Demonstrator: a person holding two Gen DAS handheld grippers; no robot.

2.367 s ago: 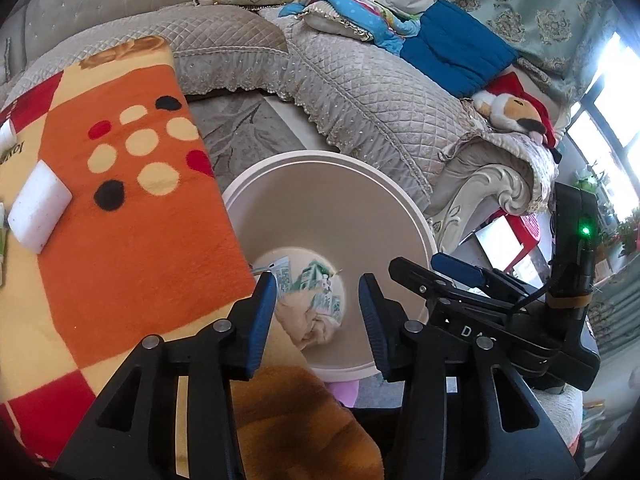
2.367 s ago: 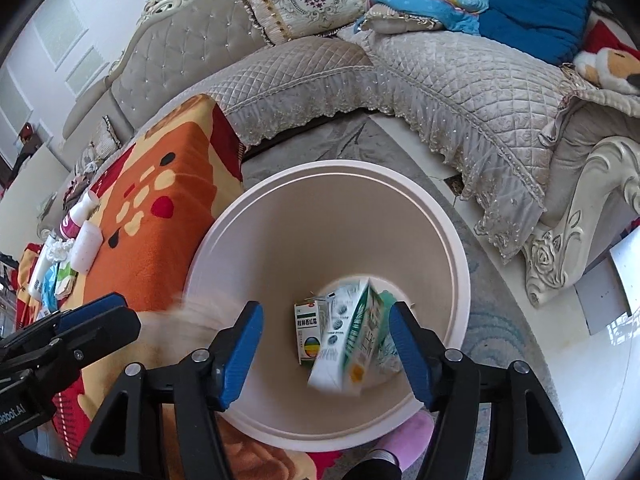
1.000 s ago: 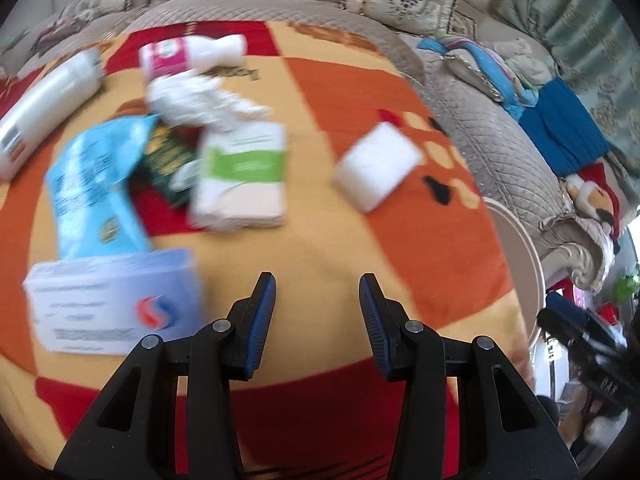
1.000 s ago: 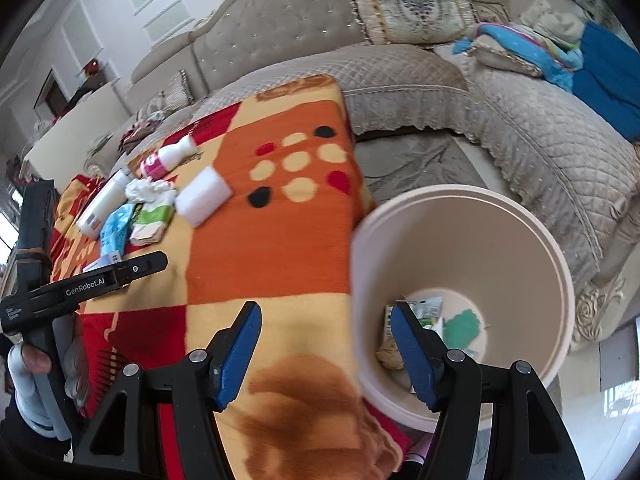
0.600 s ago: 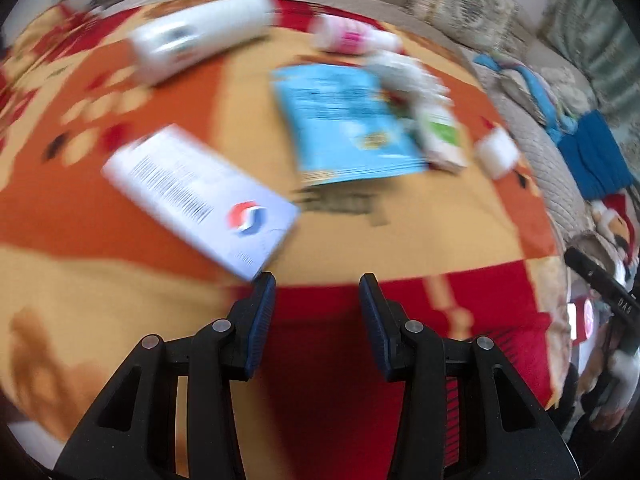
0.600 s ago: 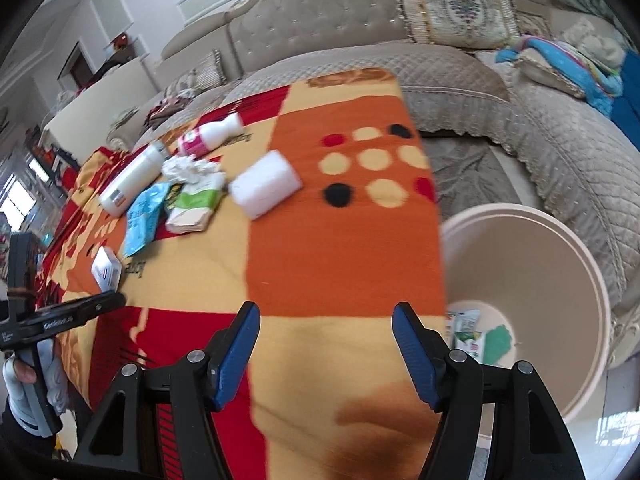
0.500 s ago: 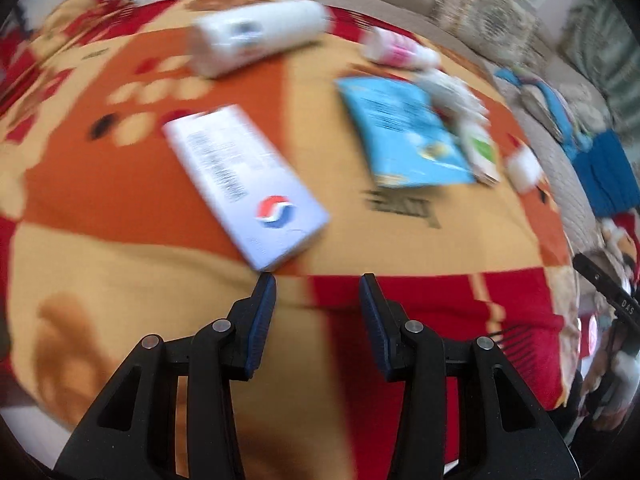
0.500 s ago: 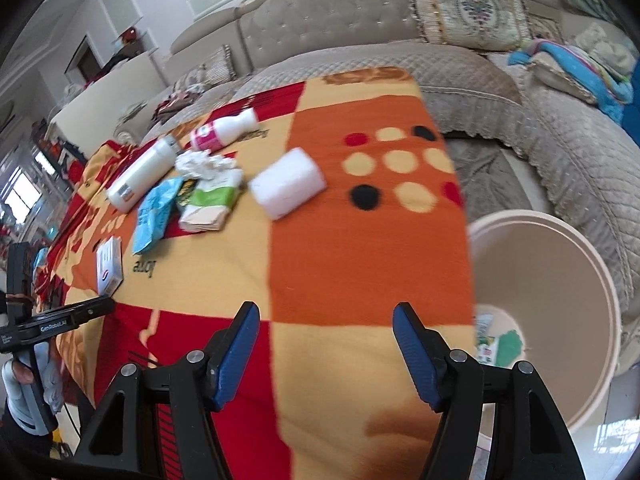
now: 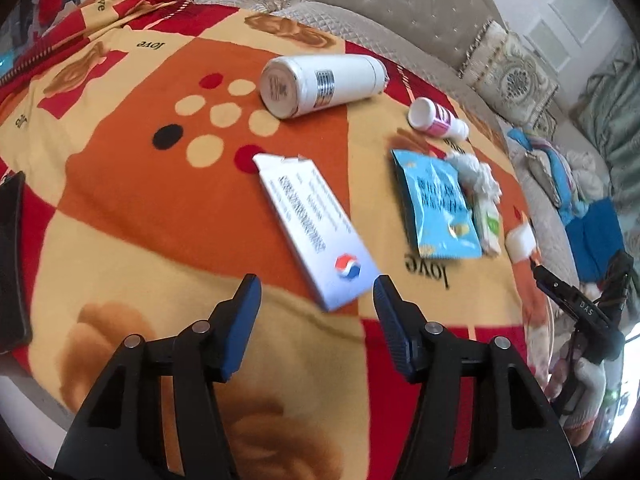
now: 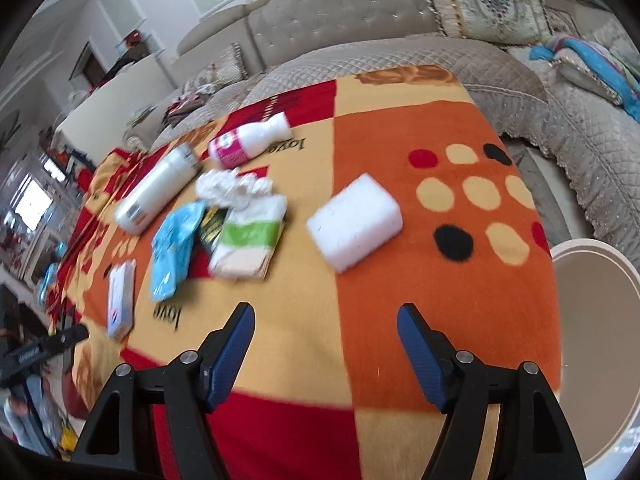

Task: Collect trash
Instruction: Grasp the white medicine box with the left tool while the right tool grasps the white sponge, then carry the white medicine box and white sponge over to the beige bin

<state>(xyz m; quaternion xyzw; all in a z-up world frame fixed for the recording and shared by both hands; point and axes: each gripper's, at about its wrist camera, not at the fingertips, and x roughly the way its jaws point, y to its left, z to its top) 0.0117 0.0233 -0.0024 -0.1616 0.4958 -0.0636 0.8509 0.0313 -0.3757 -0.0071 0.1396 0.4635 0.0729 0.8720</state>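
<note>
Left gripper [image 9: 316, 292] opening, empty, just short of white box [image 9: 316, 232]

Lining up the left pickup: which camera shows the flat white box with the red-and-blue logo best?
The left wrist view: the white box lies large just ahead of the open left gripper, printed face readable. The right wrist view shows it small, blurred, far left.

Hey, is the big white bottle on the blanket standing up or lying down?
Lying down. The big white bottle rests on its side on the blanket, its round base facing the left wrist camera.
</note>
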